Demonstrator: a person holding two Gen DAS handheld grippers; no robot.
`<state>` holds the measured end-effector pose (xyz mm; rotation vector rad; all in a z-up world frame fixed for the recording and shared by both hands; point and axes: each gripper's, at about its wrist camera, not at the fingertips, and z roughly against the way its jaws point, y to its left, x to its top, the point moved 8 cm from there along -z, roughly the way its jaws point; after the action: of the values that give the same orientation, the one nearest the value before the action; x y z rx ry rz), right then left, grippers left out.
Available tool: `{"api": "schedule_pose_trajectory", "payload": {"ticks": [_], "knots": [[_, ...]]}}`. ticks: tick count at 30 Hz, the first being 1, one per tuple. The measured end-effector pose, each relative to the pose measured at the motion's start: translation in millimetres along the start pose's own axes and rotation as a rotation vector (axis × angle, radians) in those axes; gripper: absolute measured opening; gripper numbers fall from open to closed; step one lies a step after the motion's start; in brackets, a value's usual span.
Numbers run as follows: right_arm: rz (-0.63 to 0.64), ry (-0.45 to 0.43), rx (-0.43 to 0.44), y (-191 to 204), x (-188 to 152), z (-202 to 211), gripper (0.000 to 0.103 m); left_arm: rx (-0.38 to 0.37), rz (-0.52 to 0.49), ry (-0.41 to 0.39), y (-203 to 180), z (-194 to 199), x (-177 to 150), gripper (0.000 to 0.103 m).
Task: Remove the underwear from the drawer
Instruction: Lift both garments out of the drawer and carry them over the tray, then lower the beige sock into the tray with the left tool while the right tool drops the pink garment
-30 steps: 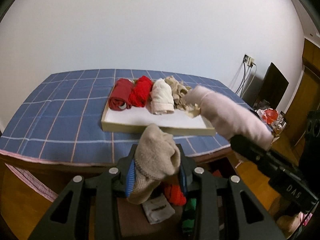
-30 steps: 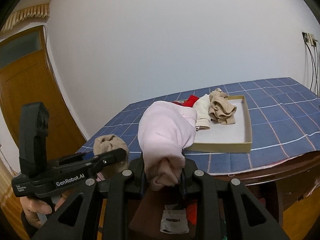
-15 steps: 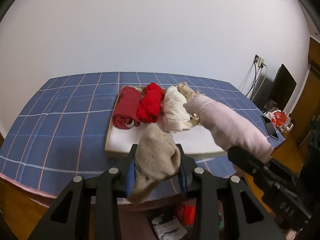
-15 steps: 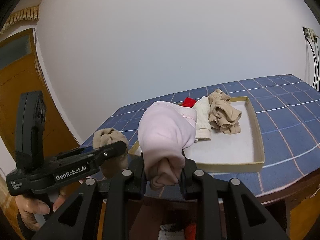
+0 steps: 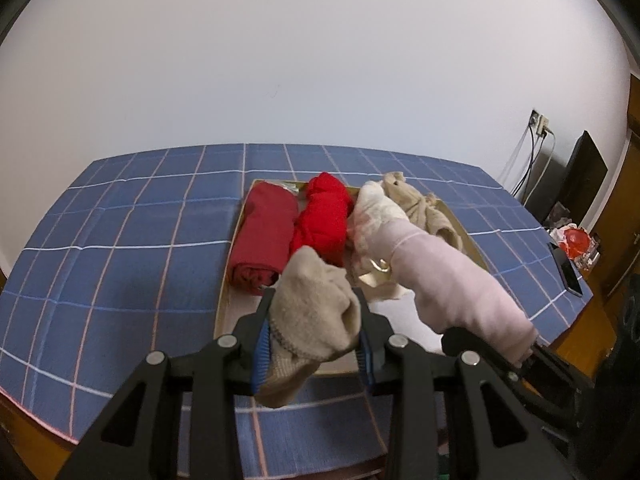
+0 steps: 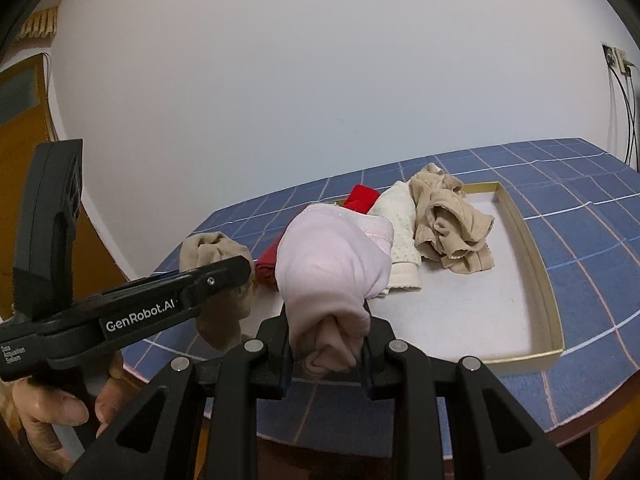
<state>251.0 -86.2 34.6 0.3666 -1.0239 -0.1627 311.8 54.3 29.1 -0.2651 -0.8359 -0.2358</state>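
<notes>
Holding two rolls aloft [image 5: 316, 312] [image 6: 332, 276], four in tray [image 6: 540, 280].

The tabletop [image 5: 120, 240] is covered by a blue checked cloth [image 6: 592, 216]. A shallow tray [image 6: 540, 272] is set directly on the cloth.

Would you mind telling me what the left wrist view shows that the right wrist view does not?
Only the left wrist view shows the dark red roll in full, the phone and the monitor at the right. Only the right wrist view shows the person's hand and the door. Both show the left gripper shut on the beige roll, the right gripper shut on the pink roll, and the tray on the checked cloth.
</notes>
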Motion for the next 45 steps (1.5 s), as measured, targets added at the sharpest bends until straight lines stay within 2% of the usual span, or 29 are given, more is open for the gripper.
{"api": "schedule_pose_trajectory", "payload": {"ticks": [13,27,38,42,44,45], "knots": [[0.021,0.038,-0.044,4,-3,-38,0.028,0.019,-0.016,0.044,9,-39,5,0.034],[-0.007,0.132,0.002,7,-20,-76,0.028,0.025,-0.023,0.098,19,-70,-1,0.034],[0.03,0.16,0.025,12,-20,-98,0.028,0.036,-0.026,0.121,26,-84,-2,0.034],[0.074,0.203,0.034,16,-22,-109,0.032,0.043,-0.031,0.132,28,-88,-2,0.036],[0.1,0.223,0.043,17,-24,-110,0.04,0.052,-0.038,0.135,29,-90,-3,0.044],[0.111,0.232,0.053,19,-25,-111,0.054,0.054,-0.034,0.14,30,-91,-3,0.048]]}}
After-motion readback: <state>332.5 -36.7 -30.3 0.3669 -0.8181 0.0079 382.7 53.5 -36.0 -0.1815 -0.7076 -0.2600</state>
